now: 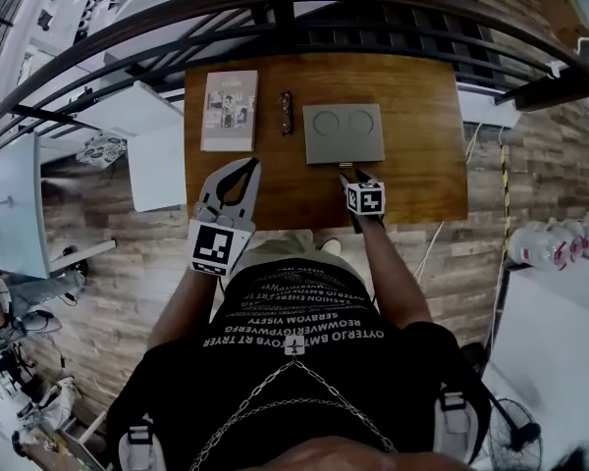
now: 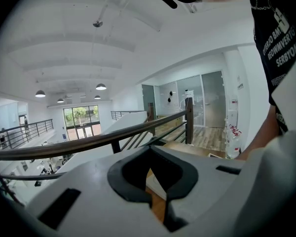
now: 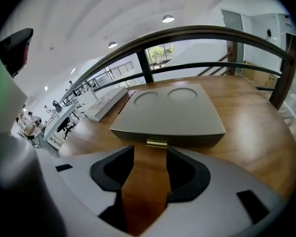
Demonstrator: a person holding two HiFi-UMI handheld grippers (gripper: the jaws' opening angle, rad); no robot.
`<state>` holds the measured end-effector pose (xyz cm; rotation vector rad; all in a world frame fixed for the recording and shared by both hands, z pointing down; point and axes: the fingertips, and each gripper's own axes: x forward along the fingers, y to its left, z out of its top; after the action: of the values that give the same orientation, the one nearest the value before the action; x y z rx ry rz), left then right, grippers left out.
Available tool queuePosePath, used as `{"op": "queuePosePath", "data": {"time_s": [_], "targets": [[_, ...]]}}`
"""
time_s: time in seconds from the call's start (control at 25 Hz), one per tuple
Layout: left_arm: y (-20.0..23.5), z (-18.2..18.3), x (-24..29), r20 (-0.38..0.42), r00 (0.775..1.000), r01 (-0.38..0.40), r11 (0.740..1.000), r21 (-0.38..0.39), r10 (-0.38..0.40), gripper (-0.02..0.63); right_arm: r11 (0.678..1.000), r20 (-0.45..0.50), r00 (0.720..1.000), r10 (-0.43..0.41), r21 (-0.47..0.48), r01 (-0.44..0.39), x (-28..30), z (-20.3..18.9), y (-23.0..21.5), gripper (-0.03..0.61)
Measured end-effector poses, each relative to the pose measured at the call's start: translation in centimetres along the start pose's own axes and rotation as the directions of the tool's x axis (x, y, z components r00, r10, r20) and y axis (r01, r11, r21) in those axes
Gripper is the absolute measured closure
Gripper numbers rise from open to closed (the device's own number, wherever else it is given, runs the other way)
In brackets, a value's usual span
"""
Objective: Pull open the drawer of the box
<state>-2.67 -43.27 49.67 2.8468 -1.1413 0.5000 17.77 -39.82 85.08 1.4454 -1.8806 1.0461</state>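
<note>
Two grippers: I read the left gripper (image 1: 247,165) closed and empty, the right gripper (image 3: 150,154) open, jaw tips just before the one brass pull tab (image 3: 157,143) of one grey box (image 1: 344,133) on the worktop (image 1: 427,170).

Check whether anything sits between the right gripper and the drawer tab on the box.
Nothing visible does. The right gripper has its jaws open and aimed at the gold tab on the front of the box, with only bare table between. The tab sits just ahead of the jaws.
</note>
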Motion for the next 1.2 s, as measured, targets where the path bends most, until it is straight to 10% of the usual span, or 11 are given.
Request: {"op": "queuePosePath", "data": {"time_s": [1.2], "targets": [[-0.2, -2.7, -2.8, -0.045, 0.999, -0.032, 0.999, -0.017, 0.031, 0.614, 0.992, -0.082, 0.992, -0.097, 0.073, 0.103, 3.5, 0.0, -1.5, 0.416]]}}
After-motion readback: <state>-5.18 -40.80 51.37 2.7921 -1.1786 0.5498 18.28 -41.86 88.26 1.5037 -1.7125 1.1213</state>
